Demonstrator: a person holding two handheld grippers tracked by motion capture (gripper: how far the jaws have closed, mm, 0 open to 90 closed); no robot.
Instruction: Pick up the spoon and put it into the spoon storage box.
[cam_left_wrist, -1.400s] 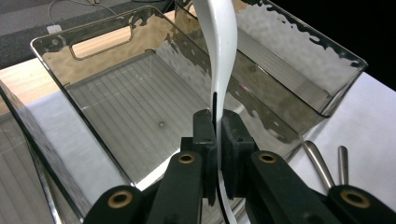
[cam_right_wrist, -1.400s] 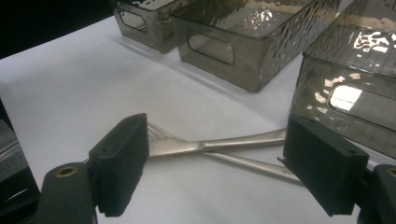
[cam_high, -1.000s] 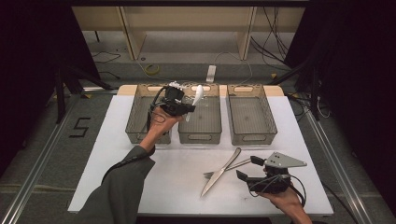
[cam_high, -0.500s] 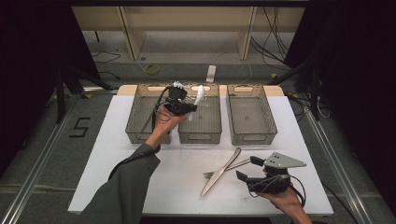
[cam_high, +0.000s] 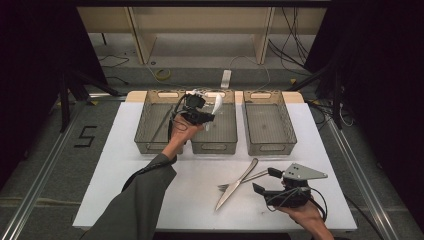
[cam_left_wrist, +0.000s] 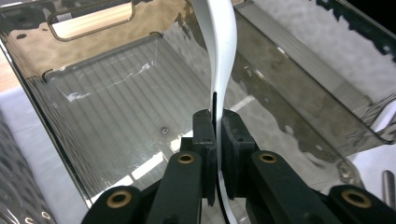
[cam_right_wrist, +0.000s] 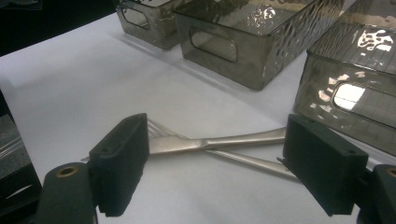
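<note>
My left gripper (cam_high: 201, 116) is shut on a white plastic utensil (cam_high: 217, 104), held above the middle smoky clear bin (cam_high: 214, 148). In the left gripper view the jaws (cam_left_wrist: 216, 122) pinch the utensil's thin white handle (cam_left_wrist: 223, 56), which curves up over the bin's ribbed floor (cam_left_wrist: 130, 102). My right gripper (cam_high: 265, 181) rests open near the table's front right. A metal knife (cam_high: 237, 182) and a metal fork (cam_high: 250, 176) lie crossed just left of it. In the right gripper view the knife (cam_right_wrist: 224, 139) and the fork (cam_right_wrist: 252, 161) lie between and beyond the wide-apart jaws (cam_right_wrist: 215, 154), untouched.
Three bins stand in a row at the back of the white table (cam_high: 125, 170): the left bin (cam_high: 150, 125), the middle one, and the right bin (cam_high: 265, 120). A wooden shelf frame and loose cables lie on the floor behind.
My left gripper has moved a little to the right and down with the white utensil, over the middle bin. The right gripper has stayed where it was.
</note>
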